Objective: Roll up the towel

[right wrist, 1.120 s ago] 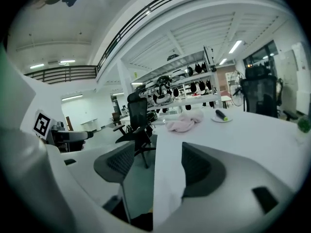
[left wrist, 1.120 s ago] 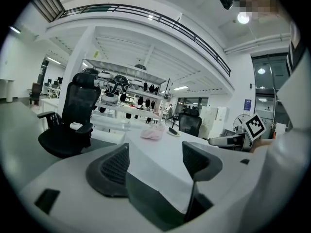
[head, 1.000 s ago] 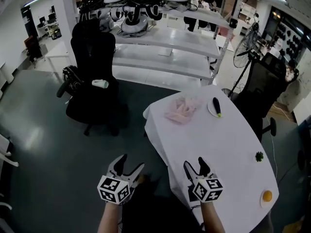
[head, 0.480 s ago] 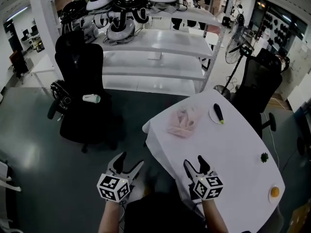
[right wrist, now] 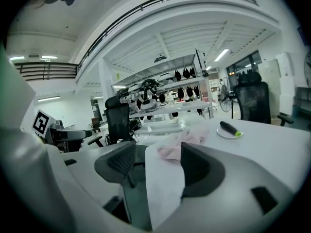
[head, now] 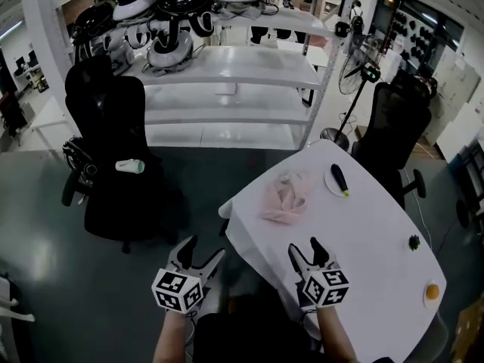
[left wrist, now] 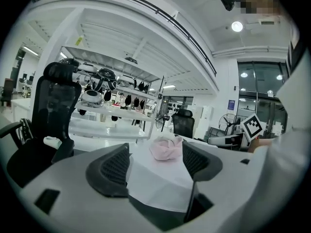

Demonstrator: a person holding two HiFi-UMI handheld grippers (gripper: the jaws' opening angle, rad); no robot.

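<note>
Since a second ago: your view has swung and closed in on the table. The towel now sits lower in the head view and nearer both claws, and the black chair has slid toward the left edge.
Towel: a crumpled pink heap on the near-left part of the white table, close to its edge and neither spread nor rolled.
Left claw: spread, with nothing between its jaws. It hangs over the dark floor beside the table's corner, well short of the towel.
Right claw: also spread and empty, over the table's near edge with the towel ahead of it.
Other things: a plate with a dark stick-like thing lies just beyond the towel. A small dark thing and an orange thing sit far right, well apart from it.
Step in hand: the approach. By my reading, the rolling has not begun.
Next move: bring both claws forward to the heap. You will probably need to pinch an edge on each side and pull the towel flat before a roll will hold.
Watch for: soft cloth bunches easily, and you could nip the table's white cover along with it.
</note>
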